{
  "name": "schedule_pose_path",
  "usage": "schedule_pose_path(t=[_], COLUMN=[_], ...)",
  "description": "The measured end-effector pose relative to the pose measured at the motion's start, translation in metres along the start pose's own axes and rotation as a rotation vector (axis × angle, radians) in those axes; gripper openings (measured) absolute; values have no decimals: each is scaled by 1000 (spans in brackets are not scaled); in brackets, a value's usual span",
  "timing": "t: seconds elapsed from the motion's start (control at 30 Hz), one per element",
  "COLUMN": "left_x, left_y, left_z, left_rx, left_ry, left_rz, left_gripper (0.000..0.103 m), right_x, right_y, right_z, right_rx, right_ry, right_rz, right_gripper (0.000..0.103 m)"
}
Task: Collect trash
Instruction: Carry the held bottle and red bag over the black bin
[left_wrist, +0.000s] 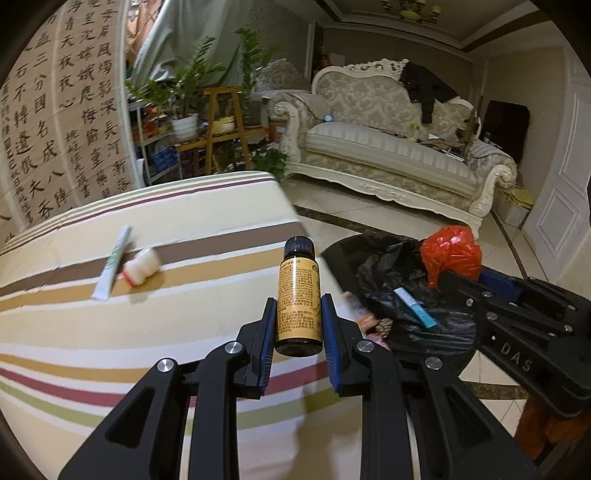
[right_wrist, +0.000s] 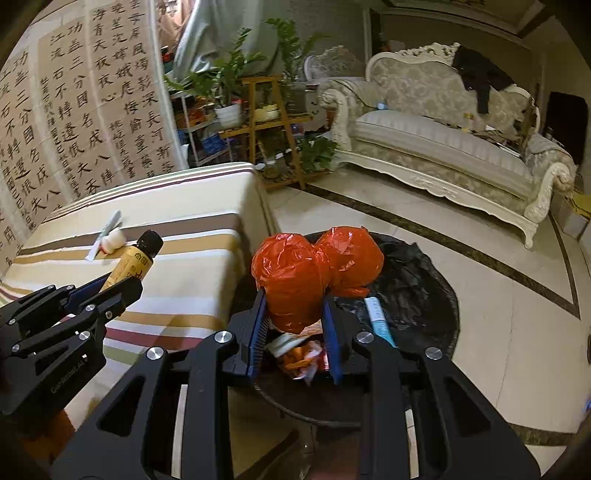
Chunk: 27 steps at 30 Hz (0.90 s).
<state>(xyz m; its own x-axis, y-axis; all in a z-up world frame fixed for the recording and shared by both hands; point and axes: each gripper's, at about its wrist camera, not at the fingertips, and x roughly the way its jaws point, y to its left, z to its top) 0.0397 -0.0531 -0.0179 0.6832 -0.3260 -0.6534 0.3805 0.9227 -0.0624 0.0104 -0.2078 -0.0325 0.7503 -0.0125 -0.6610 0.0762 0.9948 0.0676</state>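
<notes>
My left gripper (left_wrist: 298, 306) is shut on a small brown bottle (left_wrist: 297, 295) with a yellow label and black cap, held over the right edge of the striped table (left_wrist: 147, 332). My right gripper (right_wrist: 295, 306) is shut on a crumpled red plastic bag (right_wrist: 295, 280), which hangs above the open black trash bag (right_wrist: 417, 280) on the floor. The right wrist view also shows the left gripper (right_wrist: 118, 282) with the bottle (right_wrist: 136, 258) at the left. The left wrist view shows the right gripper (left_wrist: 458, 280) with the red bag (left_wrist: 452, 253).
A white paper stick (left_wrist: 112, 264) and a small white bottle (left_wrist: 140, 267) lie on the striped table. A blue tube (right_wrist: 380, 319) and crumpled wrappers (right_wrist: 299, 350) lie in the trash bag. A sofa (right_wrist: 443, 147) and plant stands (right_wrist: 266, 110) stand beyond the tiled floor.
</notes>
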Motion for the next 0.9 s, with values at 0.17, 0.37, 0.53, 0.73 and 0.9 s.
schedule_pose_path(t=[0.17,0.37,0.53,0.73,0.9], left_x=[15,35,44,51,58], left_y=[-17,-32,-40,-46,-48], left_z=[7,14,17,22,24], left_rx=[30,60,75,90,91], left_ry=[6,24,40,56,79], left_rz=[-13,-18,-18,-18,-19], left_gripper=[25,25,25,25,25], right_x=[8,21,30,40,46], right_y=[-17,-31,-39,-45,-49], right_z=[3,8,10,11,12], right_rx=[24,45,55,70,85], right_ry=[-2,7,14,28,38], right_rz=[-24,-40,-52,-57,-59], right_gripper=[27,27,27,27,28])
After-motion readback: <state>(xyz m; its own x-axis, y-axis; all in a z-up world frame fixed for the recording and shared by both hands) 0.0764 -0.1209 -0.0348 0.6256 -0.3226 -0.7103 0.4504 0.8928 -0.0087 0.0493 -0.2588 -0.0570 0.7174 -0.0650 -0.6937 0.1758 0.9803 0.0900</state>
